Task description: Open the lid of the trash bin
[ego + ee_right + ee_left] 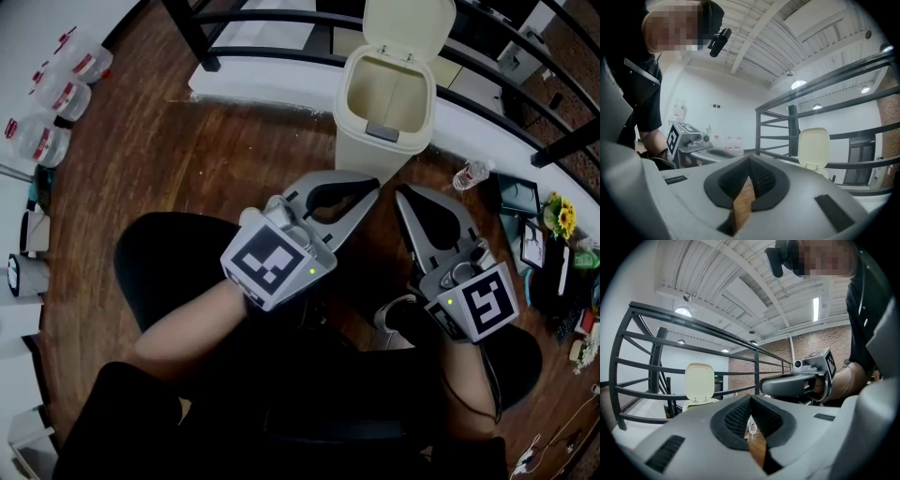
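Note:
A cream trash bin (373, 141) stands on the wooden floor by the railing, its lid (409, 23) swung up and the inside showing empty. My left gripper (371, 188) is shut on nothing, its tips just short of the bin's front wall. Beside it, my right gripper (403, 195) is also shut and empty, a little to the right of the bin's base. The left gripper view shows the bin (699, 381) with raised lid beyond the shut left gripper (751, 399). In the right gripper view the lid (813, 147) stands upright past the shut right gripper (750, 158).
A black metal railing (281, 56) on a white ledge runs behind the bin. A small water bottle (472, 174) lies on the floor right of the bin. Several large bottles (56, 94) sit at the left wall. Picture frames and flowers (562, 217) crowd the right edge.

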A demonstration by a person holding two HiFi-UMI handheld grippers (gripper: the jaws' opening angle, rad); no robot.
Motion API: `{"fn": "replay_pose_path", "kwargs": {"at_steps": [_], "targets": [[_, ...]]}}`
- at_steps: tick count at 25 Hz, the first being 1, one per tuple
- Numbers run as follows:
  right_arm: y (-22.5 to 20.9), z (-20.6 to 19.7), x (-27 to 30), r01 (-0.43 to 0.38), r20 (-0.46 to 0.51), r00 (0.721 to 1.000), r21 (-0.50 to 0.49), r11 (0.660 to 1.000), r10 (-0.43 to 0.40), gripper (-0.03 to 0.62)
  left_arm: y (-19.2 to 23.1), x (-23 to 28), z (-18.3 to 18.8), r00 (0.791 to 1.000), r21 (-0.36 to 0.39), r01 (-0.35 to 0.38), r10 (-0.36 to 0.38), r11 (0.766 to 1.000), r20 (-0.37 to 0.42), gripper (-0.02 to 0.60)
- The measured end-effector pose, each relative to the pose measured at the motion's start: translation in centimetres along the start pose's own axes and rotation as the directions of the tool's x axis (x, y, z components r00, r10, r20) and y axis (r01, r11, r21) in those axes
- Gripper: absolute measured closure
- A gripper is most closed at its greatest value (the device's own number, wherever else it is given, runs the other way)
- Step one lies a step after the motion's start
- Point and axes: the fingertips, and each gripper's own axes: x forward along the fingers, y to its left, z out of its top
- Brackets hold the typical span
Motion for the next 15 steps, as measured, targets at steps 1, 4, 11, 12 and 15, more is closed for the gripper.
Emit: {"fn": "replay_pose_path", "kwargs": {"at_steps": [1,4,11,12,15], "targets": [[-0.04,-0.01,0.01,0.000,0.000,1.000,0.001,1.000,0.000,0.572,0.02,0.01,-0.02,1.000,-0.001,0.000,0.000,1.000,-0.001,0.543],[-0.09,-0.08,0.08,-0.001,-0.004,1.000,0.002,1.000,0.001,0.572,0.13,0.06,-0.06,1.000,-0.001,-0.003,0.003,1.000,-0.004,0.543],[0.11,-0.44,0.23,-0.005,-0.009,1.000,0.005,1.000,0.005,0.572,0.33,-0.23,-0.68,1.000,-0.003,-0.008,0.008,1.000,-0.012,0.543],[0.13,-0.50,0.24,-0.006,-0.010,1.000,0.004,1.000,0.006,0.572,0.37,-0.29,-0.74,1.000,-0.005,-0.009,0.009,1.000,-0.012,0.543],[0.14,-0.67,0.23,-0.008,-0.016,1.000,0.003,1.000,0.008,0.572,0.43,-0.29,-0.77,1.000,-0.015,-0.010,0.010,1.000,-0.011,0.543]]}}
